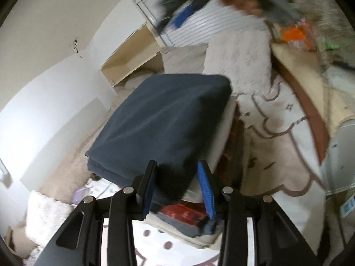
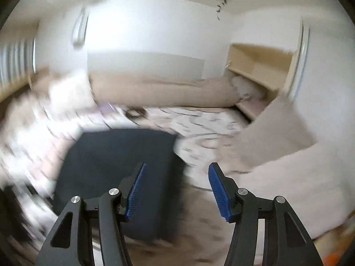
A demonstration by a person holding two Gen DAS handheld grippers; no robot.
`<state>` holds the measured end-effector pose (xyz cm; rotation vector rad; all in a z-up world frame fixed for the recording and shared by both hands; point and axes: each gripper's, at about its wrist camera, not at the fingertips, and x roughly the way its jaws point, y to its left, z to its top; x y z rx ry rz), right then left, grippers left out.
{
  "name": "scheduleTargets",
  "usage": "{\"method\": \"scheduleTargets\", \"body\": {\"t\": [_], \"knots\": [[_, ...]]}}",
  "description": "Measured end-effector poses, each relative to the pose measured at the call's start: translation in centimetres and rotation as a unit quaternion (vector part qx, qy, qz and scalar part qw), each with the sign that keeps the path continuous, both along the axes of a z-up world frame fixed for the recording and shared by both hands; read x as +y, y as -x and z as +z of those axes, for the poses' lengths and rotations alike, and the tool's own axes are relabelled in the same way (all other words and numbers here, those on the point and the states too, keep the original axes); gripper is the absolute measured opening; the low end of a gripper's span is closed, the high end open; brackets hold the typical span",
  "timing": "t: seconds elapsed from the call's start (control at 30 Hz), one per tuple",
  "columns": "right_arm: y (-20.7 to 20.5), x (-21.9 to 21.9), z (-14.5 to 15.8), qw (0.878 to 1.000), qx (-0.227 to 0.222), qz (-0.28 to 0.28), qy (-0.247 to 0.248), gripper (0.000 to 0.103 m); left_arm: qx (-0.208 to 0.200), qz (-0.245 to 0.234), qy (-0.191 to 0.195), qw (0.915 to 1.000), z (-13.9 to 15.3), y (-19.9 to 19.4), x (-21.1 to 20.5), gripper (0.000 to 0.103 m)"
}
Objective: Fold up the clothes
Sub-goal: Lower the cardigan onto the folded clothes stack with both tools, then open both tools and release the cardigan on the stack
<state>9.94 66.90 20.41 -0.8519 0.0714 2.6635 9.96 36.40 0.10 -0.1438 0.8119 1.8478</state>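
The left gripper (image 1: 177, 186) had its jaws clamped on the folded navy garment (image 1: 159, 119), which lay atop a pile (image 1: 188, 219) on the bed (image 1: 277, 133). The right gripper (image 2: 177, 190), jaws apart, held nothing, the garment at its 10 o'clock.

motion-blurred bedding (image 2: 44, 119) in right view

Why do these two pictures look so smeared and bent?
Left wrist view: the navy garment is fairly sharp, but the top corner is streaked with motion blur, and the wide lens bows the walls. Right wrist view: nearly everything smears sideways, bed included; only the fingers stay crisp. A bright glare spot sits top left.
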Motion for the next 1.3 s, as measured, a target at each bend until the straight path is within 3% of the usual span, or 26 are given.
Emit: {"method": "scheduleTargets", "body": {"t": [0.1,0.17,0.23,0.37,0.53,0.67,0.77,0.83,0.93,1.0,1.13,1.3], "knots": [[8.8,-3.6,-0.6,0.998,-0.058,0.03,0.018,0.057,-0.004,0.001,0.0,1.0,-0.4,-0.6,-0.3,0.038],[12.0,-7.9,-5.2,0.993,-0.107,0.027,0.029,0.057,-0.009,0.005,-0.001,0.9999,-0.1,-0.7,-0.6,0.038],[13.3,-10.5,-10.3,0.983,-0.163,0.011,0.08,0.057,-0.015,0.012,-0.003,0.9998,0.1,-0.3,-0.9,0.038],[16.8,-11.5,-13.3,0.966,-0.233,-0.023,0.114,0.058,-0.019,0.026,-0.005,0.9995,0.5,0.3,-1.8,0.038],[19.2,-11.0,-16.8,0.957,-0.272,-0.043,0.087,0.059,-0.04,0.049,-0.006,0.998,0.3,2.3,-1.9,0.038],[21.5,-10.7,-17.6,0.958,-0.271,-0.049,0.084,0.059,-0.066,0.061,-0.016,0.9958,0.7,2.8,-2.0,0.038],[20.7,-10.5,-16.0,0.96,-0.262,-0.045,0.092,0.059,-0.063,0.067,-0.025,0.9955,1.4,3.2,-2.1,0.038],[18.3,-10.9,-14.0,0.968,-0.225,-0.025,0.11,0.059,-0.057,0.073,-0.033,0.9951,2.0,3.6,-2.4,0.038],[12.9,-12.4,-11.2,0.981,-0.158,-0.003,0.114,0.059,-0.051,0.091,-0.051,0.9932,3.2,4.7,-2.3,0.038],[9.1,-13.0,-10.6,0.985,-0.133,-0.009,0.112,0.065,-0.06,0.097,-0.069,0.991,4.0,5.2,-2.1,0.04],[2.9,-13.9,-12.2,0.987,-0.121,-0.013,0.105,0.066,-0.08,0.102,-0.087,0.9878,5.1,6.0,-0.4,0.04],[0.4,-13.1,-17.0,0.983,-0.149,-0.025,0.104,0.066,-0.109,0.115,-0.024,0.987,2.4,7.2,2.8,0.041]]}}
